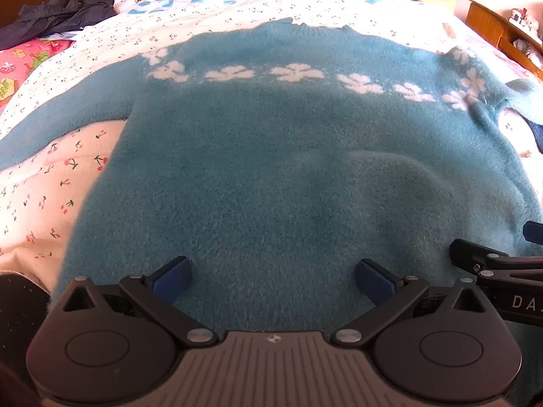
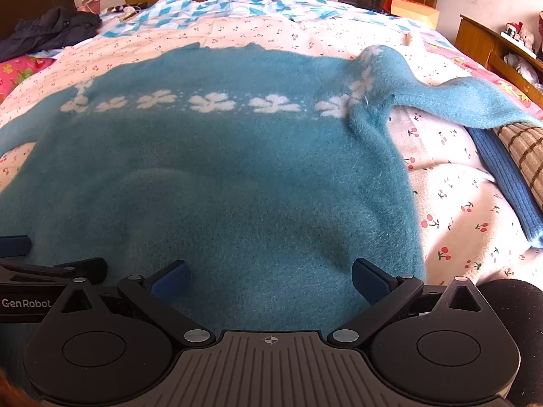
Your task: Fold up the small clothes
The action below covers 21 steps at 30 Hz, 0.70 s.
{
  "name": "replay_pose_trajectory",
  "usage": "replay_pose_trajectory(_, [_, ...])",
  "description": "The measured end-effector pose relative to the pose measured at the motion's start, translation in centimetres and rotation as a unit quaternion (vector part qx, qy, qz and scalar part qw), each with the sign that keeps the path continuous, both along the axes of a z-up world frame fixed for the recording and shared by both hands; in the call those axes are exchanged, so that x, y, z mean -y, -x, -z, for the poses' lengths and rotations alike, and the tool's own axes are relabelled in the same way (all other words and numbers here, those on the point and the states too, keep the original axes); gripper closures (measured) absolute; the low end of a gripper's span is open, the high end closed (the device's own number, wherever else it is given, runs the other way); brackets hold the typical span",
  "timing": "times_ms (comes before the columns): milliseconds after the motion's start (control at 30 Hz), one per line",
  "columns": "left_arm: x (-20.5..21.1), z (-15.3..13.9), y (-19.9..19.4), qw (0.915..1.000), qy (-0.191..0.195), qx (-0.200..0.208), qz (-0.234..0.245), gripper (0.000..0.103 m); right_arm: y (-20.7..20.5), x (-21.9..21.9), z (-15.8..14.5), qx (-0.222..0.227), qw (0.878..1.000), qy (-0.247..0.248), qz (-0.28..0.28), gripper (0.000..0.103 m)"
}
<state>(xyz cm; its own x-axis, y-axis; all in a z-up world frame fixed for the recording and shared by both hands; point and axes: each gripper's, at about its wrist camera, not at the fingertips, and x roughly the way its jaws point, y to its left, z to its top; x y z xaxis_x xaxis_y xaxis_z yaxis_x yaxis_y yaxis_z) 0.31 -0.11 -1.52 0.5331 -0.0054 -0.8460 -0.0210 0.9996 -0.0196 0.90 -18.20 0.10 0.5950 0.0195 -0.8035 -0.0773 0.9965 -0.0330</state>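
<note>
Now | blue sweater (image 1: 271,156) flat on bed (image 1: 51,183) | left gripper (image 1: 273,279) jaws wide, empty | right gripper (image 2: 269,279) jaws wide, empty

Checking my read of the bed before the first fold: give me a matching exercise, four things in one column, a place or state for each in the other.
Things:
1. teal sweater
2. dark jacket
3. sweater's sleeve on the right-hand side
4. left gripper

Places or states:
A. bunched at the far left of the bed
B. open, nothing between its fingers
C. spread flat on the cherry-print quilt
D. rumpled, end lying over a plaid cloth

Pairs: 1-C, 2-A, 3-D, 4-B
</note>
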Motion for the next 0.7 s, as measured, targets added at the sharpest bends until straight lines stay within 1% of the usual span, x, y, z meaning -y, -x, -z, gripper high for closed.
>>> replay_pose_trajectory(233, [-0.2, 0.32, 0.04, 0.9999, 0.011, -0.002, -0.009, 0.0, -0.08, -0.05, 0.13, -0.006, 1.0, -0.001, 0.0, 0.001])
replay_pose_trajectory(533, [-0.31, 0.35, -0.21, 0.9999, 0.008, -0.007, -0.004, 0.0, 0.04, -0.08, 0.13, -0.005, 1.0, -0.001, 0.0, 0.001])
replay_pose_trajectory(700, [-0.22, -0.05, 0.08, 1.0, 0.004, 0.004, -0.003, 0.0, 0.24, -0.03, -0.21, 0.003, 1.0, -0.004, -0.001, 0.001])
